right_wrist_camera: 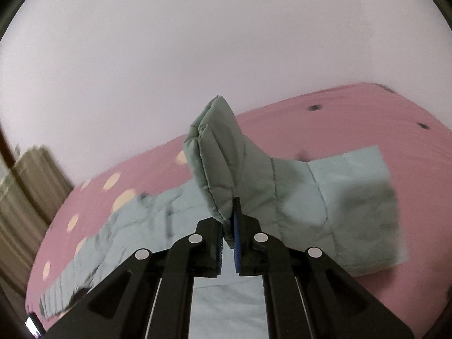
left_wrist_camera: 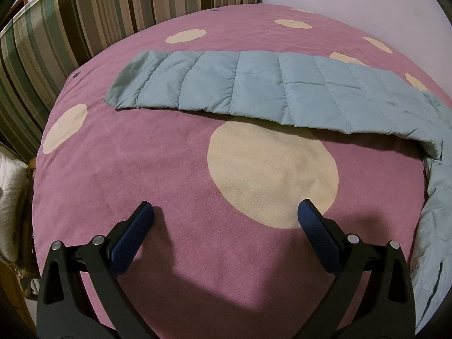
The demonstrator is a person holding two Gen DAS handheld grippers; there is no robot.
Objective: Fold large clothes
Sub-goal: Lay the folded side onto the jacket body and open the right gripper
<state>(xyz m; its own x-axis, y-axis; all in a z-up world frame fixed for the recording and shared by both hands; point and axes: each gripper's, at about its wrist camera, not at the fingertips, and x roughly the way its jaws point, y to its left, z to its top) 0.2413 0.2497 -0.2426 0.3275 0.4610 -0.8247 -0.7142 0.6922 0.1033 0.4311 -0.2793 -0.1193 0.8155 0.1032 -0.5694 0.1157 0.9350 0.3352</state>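
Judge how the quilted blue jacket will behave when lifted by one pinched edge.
The quilted jacket is probably floppy: beyond the right gripper clamping its edge, it droops to the bedspread. Its puffy stitched panels suggest lightness. The smooth shell may slip.

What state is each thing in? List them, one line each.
Left gripper: open, fingers apart over the bedspread, holding nothing.
Right gripper: shut on a bunched edge of the jacket.
Quilted jacket: partly spread flat, one sleeve laid straight; the clamped edge is lifted off the bed.
Pink spotted bedspread: spread flat under the jacket.
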